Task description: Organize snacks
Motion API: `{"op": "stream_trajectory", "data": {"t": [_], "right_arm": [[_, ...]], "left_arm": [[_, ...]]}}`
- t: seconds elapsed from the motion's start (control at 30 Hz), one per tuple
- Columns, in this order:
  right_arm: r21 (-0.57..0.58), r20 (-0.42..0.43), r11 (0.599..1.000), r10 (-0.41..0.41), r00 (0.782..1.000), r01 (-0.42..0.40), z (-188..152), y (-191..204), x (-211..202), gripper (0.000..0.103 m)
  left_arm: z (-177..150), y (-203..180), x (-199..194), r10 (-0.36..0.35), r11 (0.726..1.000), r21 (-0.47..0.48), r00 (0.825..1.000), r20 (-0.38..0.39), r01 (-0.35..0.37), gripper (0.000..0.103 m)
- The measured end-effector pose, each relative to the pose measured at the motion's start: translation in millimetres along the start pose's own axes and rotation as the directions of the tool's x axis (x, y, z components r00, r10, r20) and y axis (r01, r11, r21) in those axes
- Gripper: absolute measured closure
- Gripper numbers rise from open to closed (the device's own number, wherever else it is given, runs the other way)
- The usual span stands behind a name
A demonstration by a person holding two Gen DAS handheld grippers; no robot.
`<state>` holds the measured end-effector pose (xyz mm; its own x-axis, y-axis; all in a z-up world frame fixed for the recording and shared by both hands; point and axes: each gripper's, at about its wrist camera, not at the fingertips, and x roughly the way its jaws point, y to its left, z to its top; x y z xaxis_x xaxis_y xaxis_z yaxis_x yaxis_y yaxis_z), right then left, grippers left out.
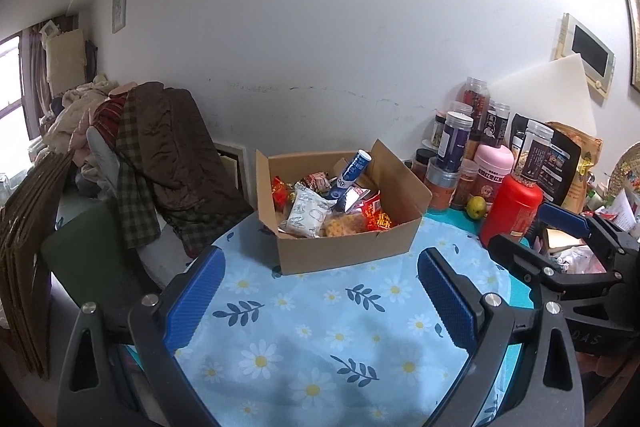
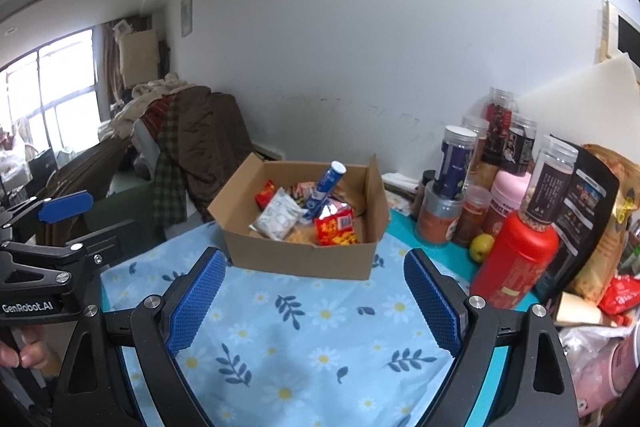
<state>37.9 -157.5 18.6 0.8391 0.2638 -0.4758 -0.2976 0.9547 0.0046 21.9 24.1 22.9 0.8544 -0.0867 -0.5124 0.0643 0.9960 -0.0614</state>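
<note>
Tablecloth [image 1: 320,327]: smooth blue daisy print.
Cardboard box [image 1: 352,247]: rectangular, flaps up, mid-table.
Snacks [image 1: 308,217]: crinkly packets inside the box.
Left gripper [image 1: 320,291]: tilted down, ribbed pads apart, empty.
Right gripper [image 2: 312,303]: likewise.

Left claw [image 1: 320,287] and right claw [image 2: 316,283] both gape wide, empty.

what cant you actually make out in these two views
- Bottom of the cardboard box: both views, hidden by its front wall and the piled snacks.
- Labels on the jars: both views, too small to read.
- Clutter beside the red bottle: right wrist view, cut off at the right edge.
</note>
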Motion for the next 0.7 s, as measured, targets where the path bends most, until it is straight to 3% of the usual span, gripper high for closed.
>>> {"op": "stream_trajectory", "data": {"t": [0.7], "right_arm": [[-0.009,-0.004,1.000,0.015,1.000,-0.015,-1.7,0.8,4.2,0.011]], "left_arm": [[-1.2,6.3,-0.2,0.007,1.000,-0.013,1.000,-0.010,-0.007,0.004]]}}
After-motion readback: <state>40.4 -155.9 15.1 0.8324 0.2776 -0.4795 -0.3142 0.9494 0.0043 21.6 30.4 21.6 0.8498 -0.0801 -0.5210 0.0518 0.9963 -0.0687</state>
